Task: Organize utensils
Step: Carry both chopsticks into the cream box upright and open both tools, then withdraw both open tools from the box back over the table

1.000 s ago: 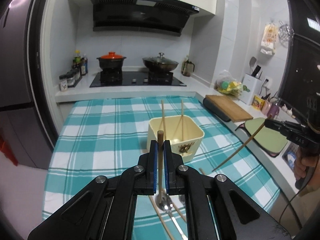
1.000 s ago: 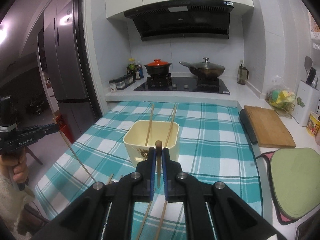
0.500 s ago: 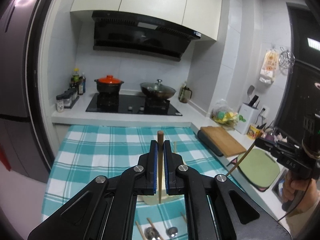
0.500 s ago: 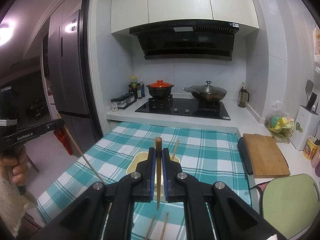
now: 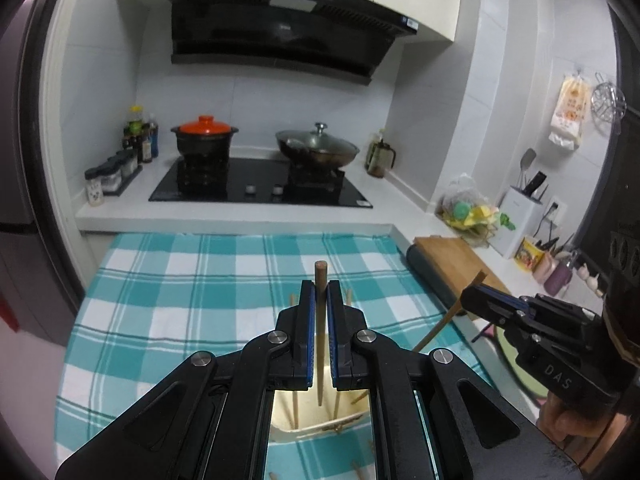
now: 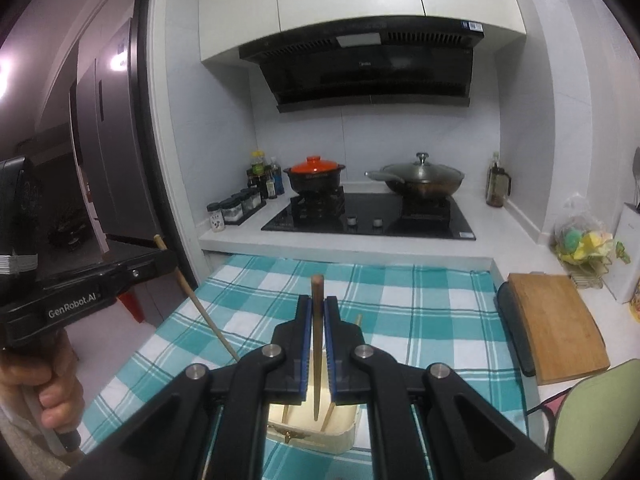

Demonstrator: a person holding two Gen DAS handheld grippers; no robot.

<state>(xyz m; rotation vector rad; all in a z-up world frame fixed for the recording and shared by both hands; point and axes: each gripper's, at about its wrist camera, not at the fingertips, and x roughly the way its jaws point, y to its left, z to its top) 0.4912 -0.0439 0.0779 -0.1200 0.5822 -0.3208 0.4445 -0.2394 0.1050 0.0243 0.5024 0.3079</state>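
Observation:
My left gripper [image 5: 320, 292] is shut on a wooden chopstick [image 5: 320, 320] that points down into the cream square container [image 5: 316, 420] below it. My right gripper [image 6: 316, 308] is shut on another chopstick [image 6: 316, 344], also held upright over the same container [image 6: 320, 428], which holds two chopsticks. The right gripper shows in the left wrist view [image 5: 480, 296] with its chopstick slanting down. The left gripper shows in the right wrist view [image 6: 164, 256] likewise. More chopsticks [image 5: 356, 470] lie on the cloth near the container.
A teal checked cloth [image 5: 200, 280] covers the table. A wooden cutting board [image 6: 556, 320] and a green mat [image 6: 600, 412] lie on the counter at right. A stove with an orange-lidded pot [image 5: 204, 140] and a wok [image 5: 316, 148] stands behind. A fridge [image 6: 112, 160] is at left.
Both grippers rose, moved forward over the container and came closer together, each still holding its chopstick. The chopstick tips now hang inside the container.

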